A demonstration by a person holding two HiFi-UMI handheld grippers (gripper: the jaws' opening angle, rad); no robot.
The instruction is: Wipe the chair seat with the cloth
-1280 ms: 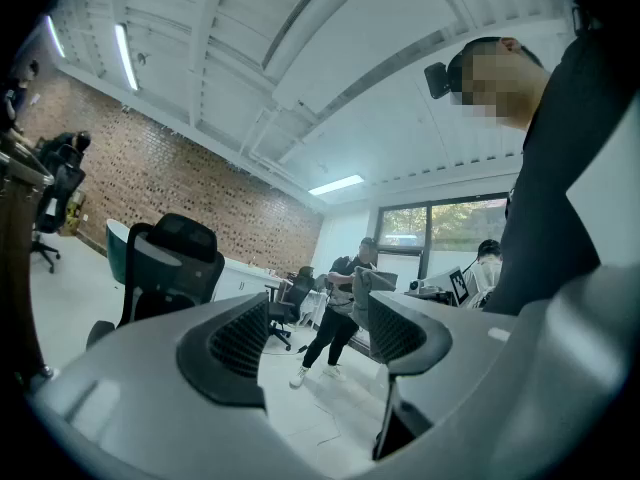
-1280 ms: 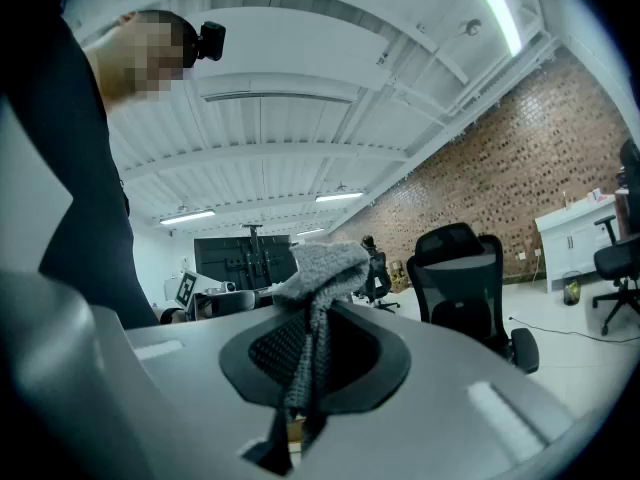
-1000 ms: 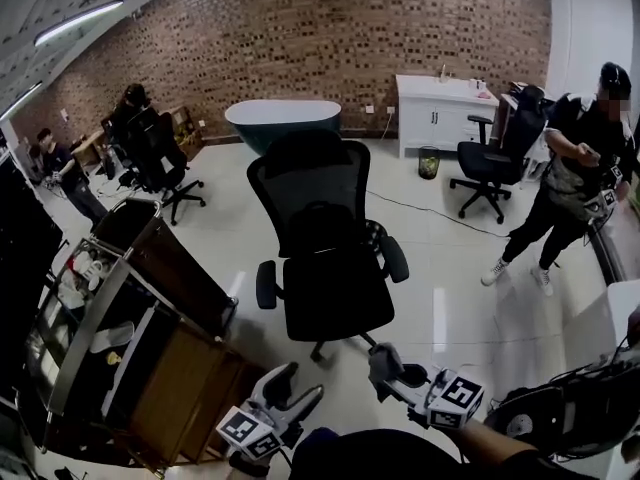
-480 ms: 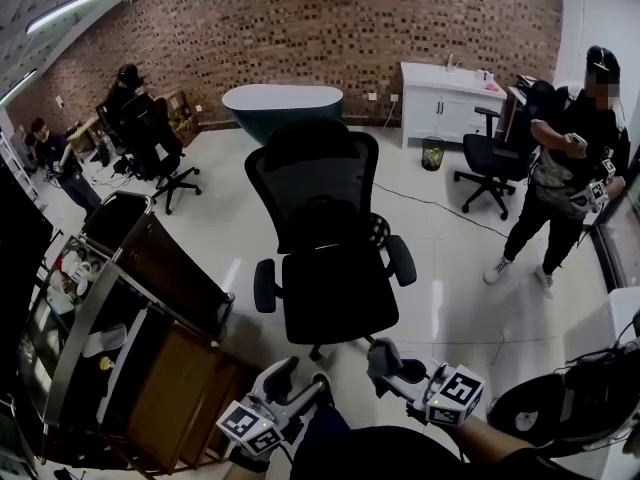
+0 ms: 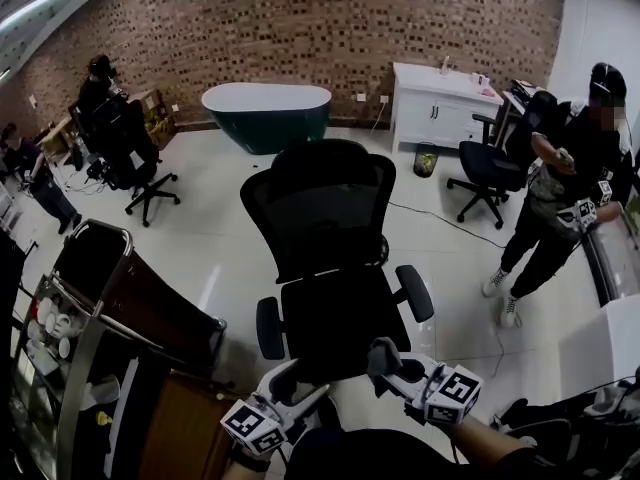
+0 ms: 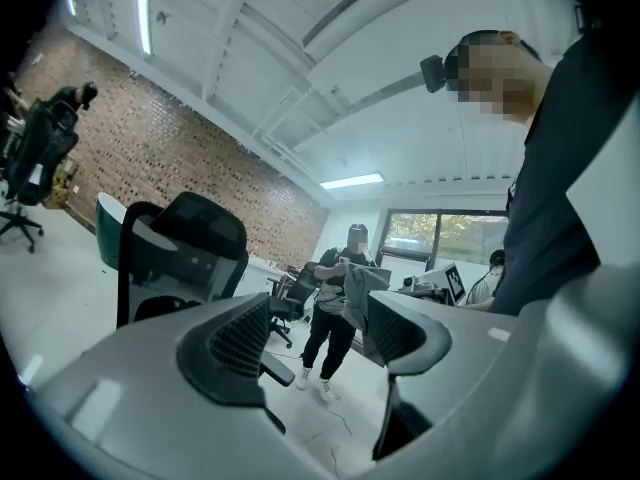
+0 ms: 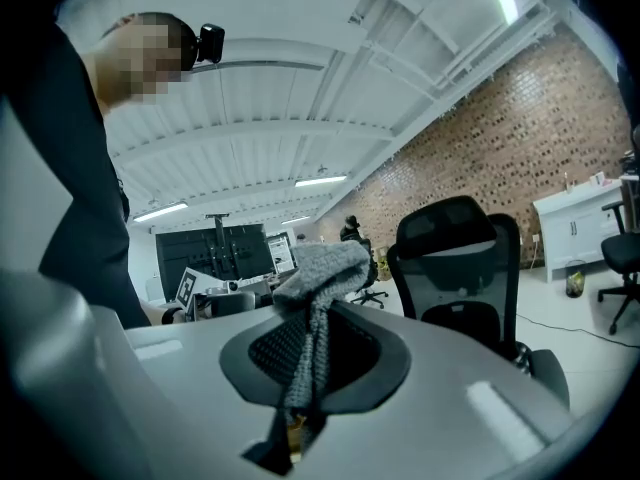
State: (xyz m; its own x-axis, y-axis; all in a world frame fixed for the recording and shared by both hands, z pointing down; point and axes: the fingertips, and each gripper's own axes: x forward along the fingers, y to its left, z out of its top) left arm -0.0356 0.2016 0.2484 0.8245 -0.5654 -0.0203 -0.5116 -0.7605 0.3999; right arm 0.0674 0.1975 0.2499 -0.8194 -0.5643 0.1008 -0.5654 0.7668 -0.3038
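Pale floor (image 5: pixel 225 233); chair (image 5: pixel 320 208) upright, seat (image 5: pixel 335 313) nearward.

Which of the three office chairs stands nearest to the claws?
The middle chair, directly ahead; the left chair and the right chair stand far back.

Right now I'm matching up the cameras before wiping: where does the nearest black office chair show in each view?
Head view: black office chair at centre, facing away.
Left gripper view: chair left of centre, above the left jaw.
Right gripper view: chair right of centre.
Shared landmark: the brick wall behind it, also seen at and.
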